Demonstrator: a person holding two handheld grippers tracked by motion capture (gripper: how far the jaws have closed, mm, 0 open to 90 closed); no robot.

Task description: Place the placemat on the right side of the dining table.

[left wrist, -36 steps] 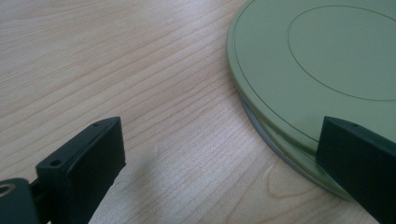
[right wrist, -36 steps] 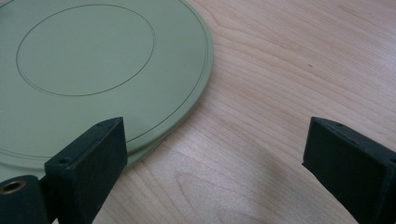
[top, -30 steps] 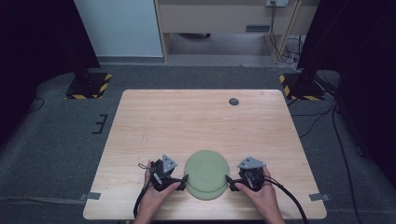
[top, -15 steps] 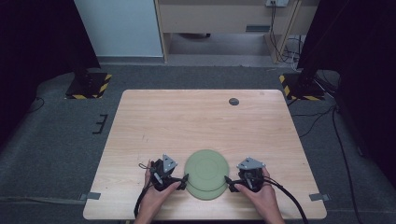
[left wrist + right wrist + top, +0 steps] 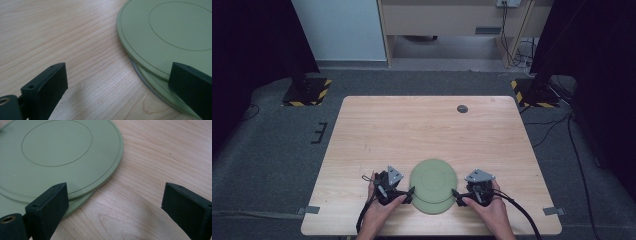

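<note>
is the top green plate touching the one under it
Touching. The left gripper view shows the top green plate lying flat on the lower plate, shifted so the lower rim peeks out, no gap between them.

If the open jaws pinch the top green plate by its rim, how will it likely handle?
The top green plate looks thin, rigid and smooth, so probably stiff but slippery in the jaws. It lies offset on the lower plate, so a push would likely slide it. Flat: unlikely to roll.

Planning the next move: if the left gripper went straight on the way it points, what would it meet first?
Probably the rim of the upper green plate, just ahead; the left gripper is open.
</note>
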